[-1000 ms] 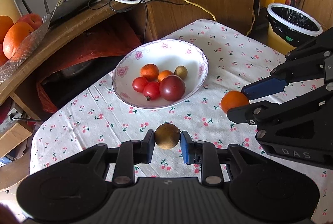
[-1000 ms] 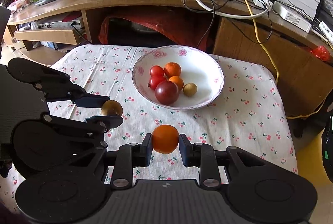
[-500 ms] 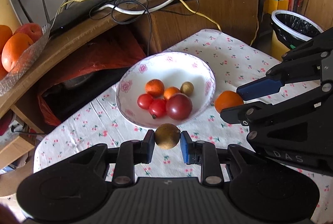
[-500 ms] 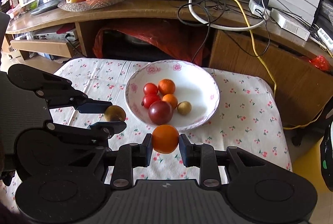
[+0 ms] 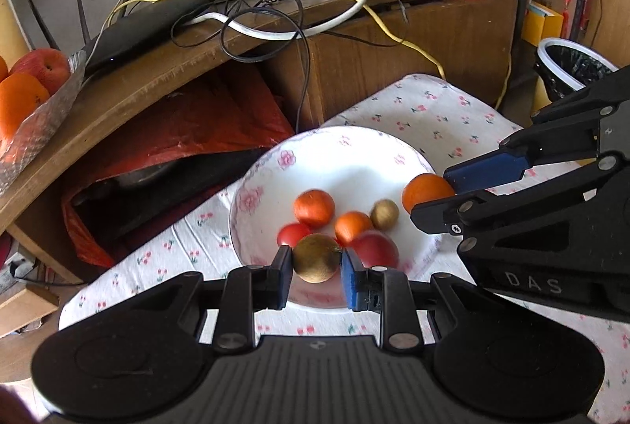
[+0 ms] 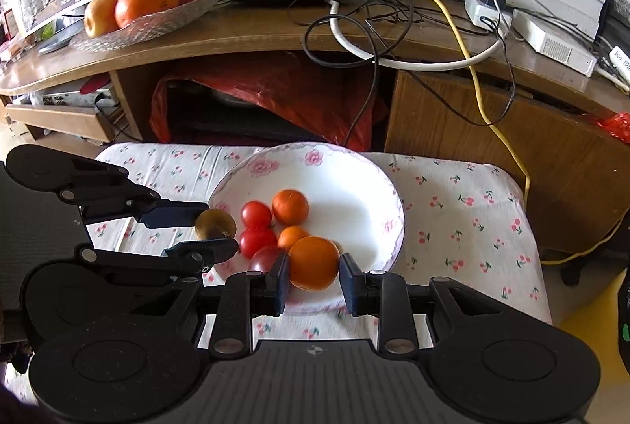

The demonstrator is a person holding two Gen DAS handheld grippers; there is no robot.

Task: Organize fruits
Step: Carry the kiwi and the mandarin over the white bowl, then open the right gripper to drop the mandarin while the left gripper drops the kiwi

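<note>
Both grippers are loaded. The left gripper (image 5: 317, 263) is clamped on a small round brown-gold fruit (image 5: 316, 257), and the right gripper (image 6: 314, 268) is pinching a round orange citrus fruit (image 6: 314, 263). Compared with a second ago, when both fruits hung over the cherry-print tablecloth (image 6: 464, 211) short of the dish, both tools have travelled forward, and each fruit now sits over the near part of the white floral-rimmed ceramic bowl (image 5: 275, 164). Looks to me like the carry is basically done and the drop is what's left.

Inside the bowl are red tomatoes, two small orange fruits, a dark red one and a little brown one, bunched toward the near-left side. The far and right part of the bowl floor is bare, so there's room to let go without stacking, though the brown fruit hangs right above the pile and could bounce off it.

The two grippers are close together over the near rim, so opening wide might get tight. The table edge sits just behind the bowl, with the wooden desk (image 6: 252, 49) beyond.
</note>
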